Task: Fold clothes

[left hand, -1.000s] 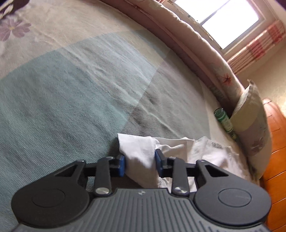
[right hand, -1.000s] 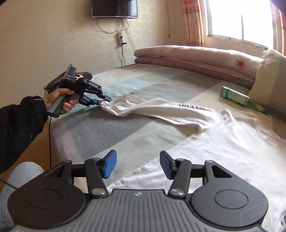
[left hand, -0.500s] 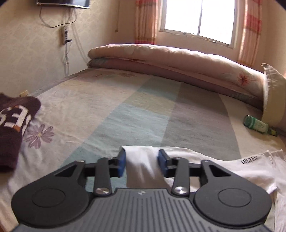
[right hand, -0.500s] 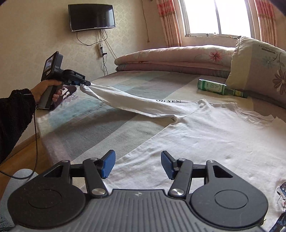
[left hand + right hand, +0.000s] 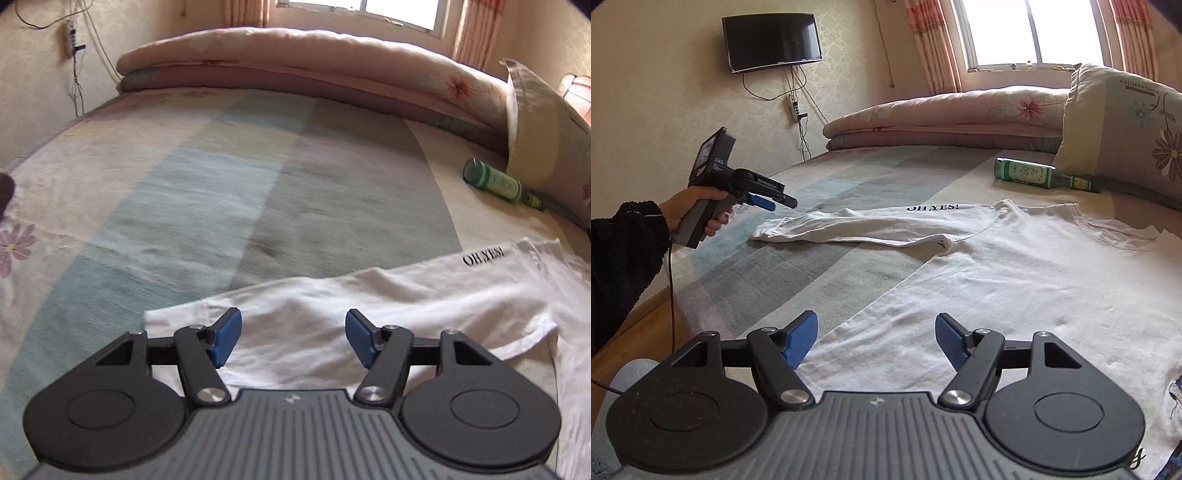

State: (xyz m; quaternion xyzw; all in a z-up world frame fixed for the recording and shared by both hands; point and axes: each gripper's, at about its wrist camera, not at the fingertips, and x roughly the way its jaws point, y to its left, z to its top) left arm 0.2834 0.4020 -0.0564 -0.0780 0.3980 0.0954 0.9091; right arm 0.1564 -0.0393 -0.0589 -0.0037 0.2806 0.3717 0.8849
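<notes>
1. One white long-sleeved T-shirt [image 5: 1015, 280] is lying spread flat on the bed [image 5: 820, 280], which is wearing a sheet of pale blue, grey and cream blocks.
2. One sleeve [image 5: 857, 229] is stretching out straight from the shirt body toward the left side of the bed, its cuff end pointing at the left gripper [image 5: 775, 199]; its long axis is running across the bed.
3. The black words "OH,YES!" are sitting on the sleeve near the shoulder, and the neckline [image 5: 1108, 232] is facing the pillow [image 5: 1126, 125] end.
4. Two grippers are showing. The left one, held in a hand [image 5: 698, 214] coming out of a fuzzy black sleeve, is hovering just beside the cuff, apart from the cloth.
5. In the left wrist view the left gripper [image 5: 291, 339] is holding its blue pads wide apart over the cuff end of the sleeve [image 5: 332, 306], gripping nothing.
6. The right gripper [image 5: 875, 341] is hanging over the shirt's lower edge, near the edge of the bed, its jaws likewise spread and empty.
7. One green glass bottle [image 5: 1034, 173] is lying on its side beside the pillow, neck pointing right.
8. One folded floral quilt [image 5: 942, 114] is resting along the far edge under the window [image 5: 1030, 33].
9. One television [image 5: 772, 40] is hanging on the wall.
</notes>
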